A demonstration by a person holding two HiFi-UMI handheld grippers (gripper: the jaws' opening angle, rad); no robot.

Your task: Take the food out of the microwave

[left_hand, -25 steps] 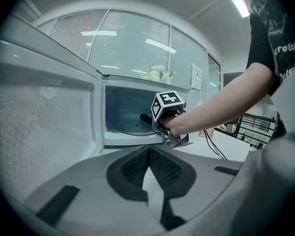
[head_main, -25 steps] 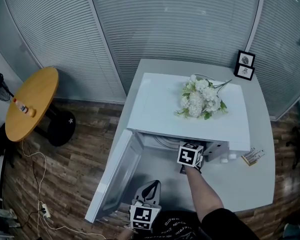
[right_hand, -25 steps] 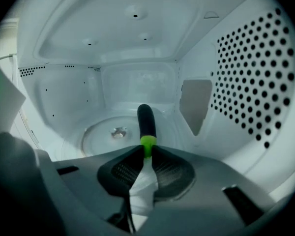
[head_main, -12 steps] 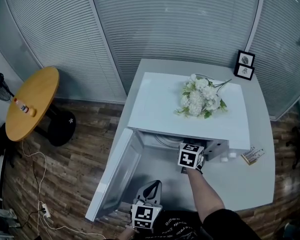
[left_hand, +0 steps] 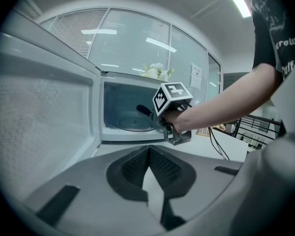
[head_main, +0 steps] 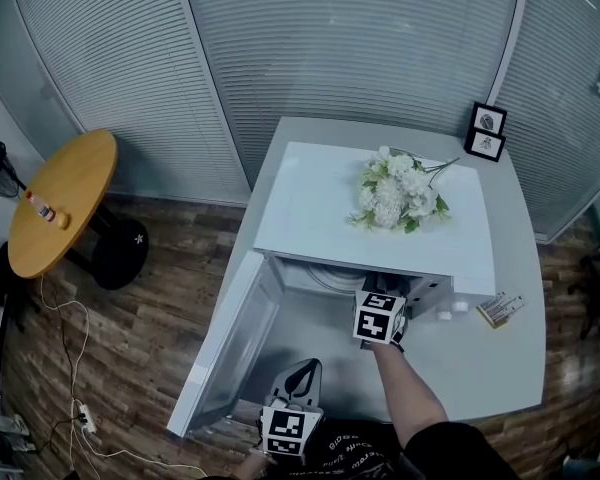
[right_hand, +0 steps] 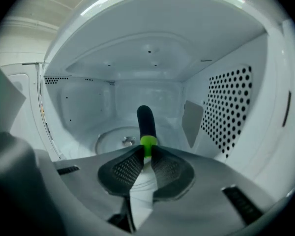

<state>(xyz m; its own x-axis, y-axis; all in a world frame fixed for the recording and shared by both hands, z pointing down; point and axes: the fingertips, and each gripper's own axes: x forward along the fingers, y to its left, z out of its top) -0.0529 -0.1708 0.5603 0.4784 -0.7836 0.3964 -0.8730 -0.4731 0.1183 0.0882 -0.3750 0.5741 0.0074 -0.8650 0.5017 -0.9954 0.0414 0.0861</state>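
The white microwave (head_main: 310,198) stands on the table with its door (head_main: 230,343) swung open to the left. My right gripper (right_hand: 147,151) reaches into the cavity and is shut on the green stem end of a dark eggplant (right_hand: 146,118), which hangs above the glass turntable (right_hand: 113,141). The left gripper view shows that eggplant (left_hand: 143,111) just inside the opening, ahead of the right gripper (left_hand: 157,119). My left gripper (left_hand: 148,151) is held low in front of the microwave, shut and empty. In the head view it (head_main: 302,373) sits near the bottom edge.
White flowers (head_main: 398,190) lie on the microwave's top. Two small picture frames (head_main: 485,131) stand at the table's far right corner, and a small box (head_main: 497,308) lies right of the microwave. A round wooden table (head_main: 55,203) stands at the left, with cables on the floor.
The right gripper has shifted only slightly at the microwave's opening, still holding the eggplant. The left gripper has stayed where it was.
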